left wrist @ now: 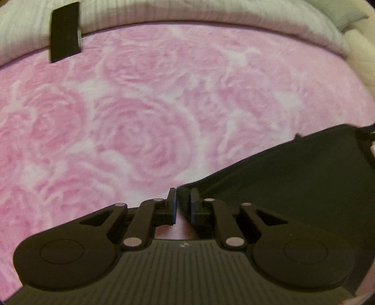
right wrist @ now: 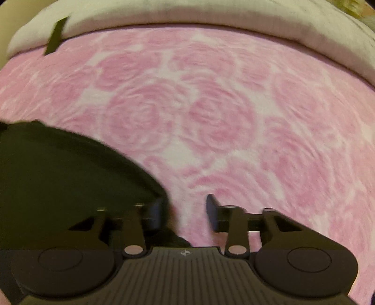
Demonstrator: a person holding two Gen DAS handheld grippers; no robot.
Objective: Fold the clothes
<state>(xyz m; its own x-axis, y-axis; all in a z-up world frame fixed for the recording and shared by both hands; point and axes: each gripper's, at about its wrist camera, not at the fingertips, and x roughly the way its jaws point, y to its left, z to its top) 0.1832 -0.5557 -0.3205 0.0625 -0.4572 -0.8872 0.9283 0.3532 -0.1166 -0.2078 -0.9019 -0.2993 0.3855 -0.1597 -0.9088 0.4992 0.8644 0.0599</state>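
Note:
A black garment [left wrist: 293,176] lies on the pink rose-patterned bedspread [left wrist: 140,105], filling the lower right of the left wrist view. Its near corner pokes up between the tips of my left gripper [left wrist: 183,204], whose jaws stand a narrow gap apart, with pink showing between the blue pads. In the right wrist view the same garment [right wrist: 58,176] covers the lower left, and its rounded edge ends at the left finger [right wrist: 157,211]. My right gripper [right wrist: 186,206] is open wide over the bedspread [right wrist: 246,117], with nothing pressed between its pads. The right wrist view is blurred.
A cream ribbed quilt or pillow [left wrist: 211,11] runs along the far edge of the bed [right wrist: 187,11]. A flat black rectangular object [left wrist: 65,31] leans against it at the far left [right wrist: 55,36]. Bare pink bedspread stretches ahead of both grippers.

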